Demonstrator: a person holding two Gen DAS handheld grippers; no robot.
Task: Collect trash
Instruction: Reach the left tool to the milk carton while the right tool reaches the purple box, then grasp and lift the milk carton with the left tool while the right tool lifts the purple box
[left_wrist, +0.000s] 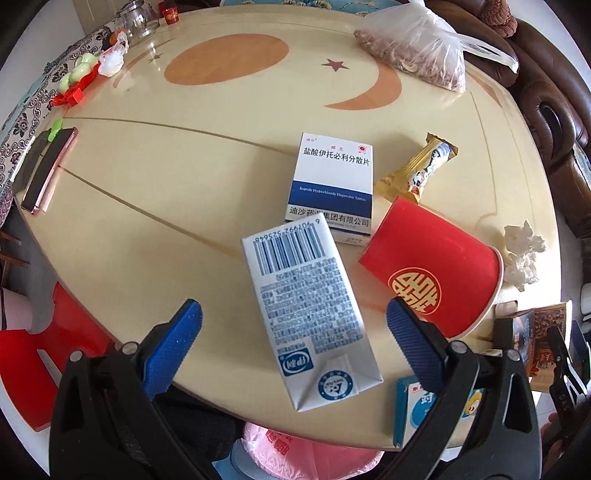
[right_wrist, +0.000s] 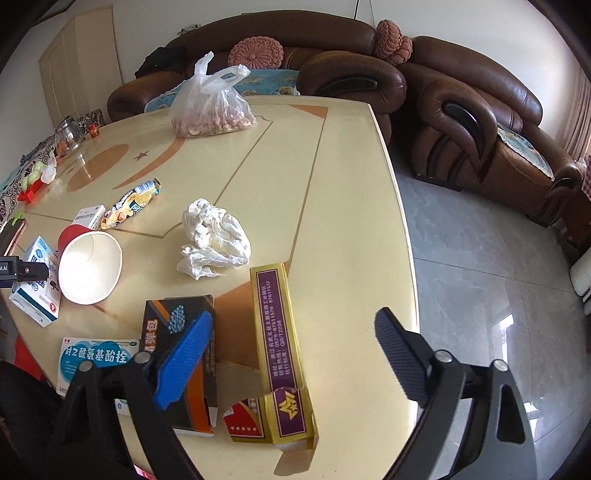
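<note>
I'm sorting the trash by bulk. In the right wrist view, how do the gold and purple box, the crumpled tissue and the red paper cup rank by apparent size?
1. Gold and purple box, though it lies nearest the camera, which inflates it.
2. Crumpled tissue and red paper cup: they look alike, so I won't rank them.

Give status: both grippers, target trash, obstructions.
Left gripper open, straddling milk carton, no grip. Right gripper open over gold box, not holding. Red cup lies close beside carton.
</note>
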